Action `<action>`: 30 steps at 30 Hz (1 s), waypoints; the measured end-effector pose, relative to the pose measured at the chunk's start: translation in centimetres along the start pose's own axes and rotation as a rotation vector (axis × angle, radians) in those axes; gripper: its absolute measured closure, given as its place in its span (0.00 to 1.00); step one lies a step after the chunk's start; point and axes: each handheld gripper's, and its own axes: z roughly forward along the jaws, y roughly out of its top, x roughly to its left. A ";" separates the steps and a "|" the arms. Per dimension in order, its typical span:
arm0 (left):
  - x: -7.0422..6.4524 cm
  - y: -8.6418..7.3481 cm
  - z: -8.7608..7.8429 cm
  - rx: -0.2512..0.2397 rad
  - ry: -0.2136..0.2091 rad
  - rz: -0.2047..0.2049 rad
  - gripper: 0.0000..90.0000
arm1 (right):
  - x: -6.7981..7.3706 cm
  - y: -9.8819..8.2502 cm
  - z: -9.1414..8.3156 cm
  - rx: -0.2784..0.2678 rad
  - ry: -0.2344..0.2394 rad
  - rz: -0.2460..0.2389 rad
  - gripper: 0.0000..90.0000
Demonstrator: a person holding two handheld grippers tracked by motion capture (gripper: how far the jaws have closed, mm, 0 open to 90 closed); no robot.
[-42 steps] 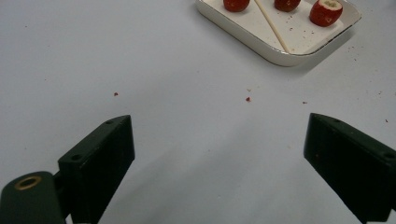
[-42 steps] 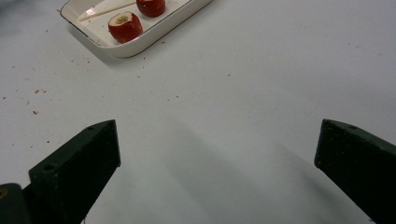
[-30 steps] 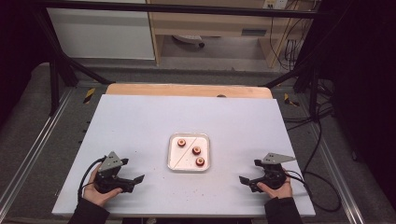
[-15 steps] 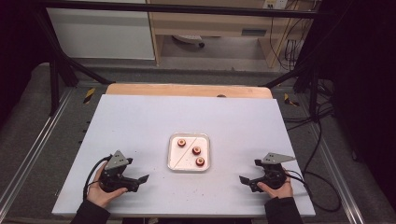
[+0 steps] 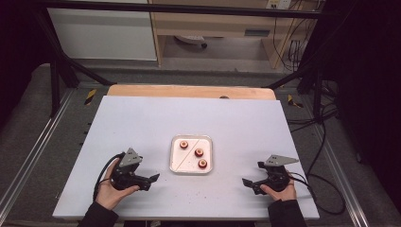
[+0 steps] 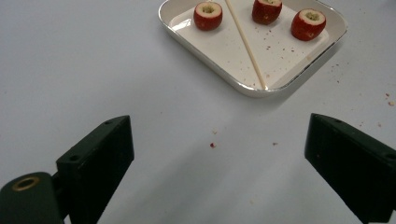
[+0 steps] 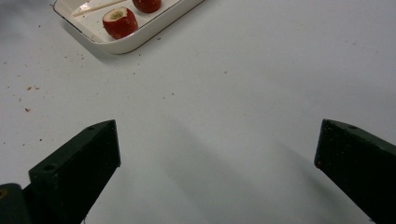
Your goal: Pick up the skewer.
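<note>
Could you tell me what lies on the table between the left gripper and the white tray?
Nothing but bare table with a few tiny red crumbs lies between the left gripper and the white tray, as the left gripper view shows.

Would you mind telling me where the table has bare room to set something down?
The far half of the table, between the wooden strip and the white tray, is bare. So are the strips flanking the tray. The near edge is tighter: left tongs, right tongs. The tray holds three cored red fruits and a skewer.
</note>
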 end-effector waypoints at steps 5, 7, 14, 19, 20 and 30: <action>-0.7 1.1 0.5 0.004 0.008 0.019 0.09 | 0.0 0.0 0.0 0.002 -0.002 0.002 0.01; -1.2 1.9 0.9 0.014 0.014 0.036 0.09 | 0.0 0.0 0.0 0.005 -0.001 0.004 0.01; -2.1 3.1 2.0 0.028 0.017 0.049 0.10 | 0.0 0.0 0.1 0.003 -0.004 -0.003 0.01; -2.7 4.1 3.2 0.043 0.029 0.047 0.12 | 0.0 0.0 0.1 0.008 -0.004 -0.003 0.01; -2.8 4.3 3.5 0.046 0.029 0.043 0.13 | 0.0 0.0 0.1 0.006 -0.005 -0.003 0.01; -3.8 5.7 6.2 0.091 0.061 0.040 0.26 | 0.0 0.0 0.1 0.010 -0.003 -0.005 0.01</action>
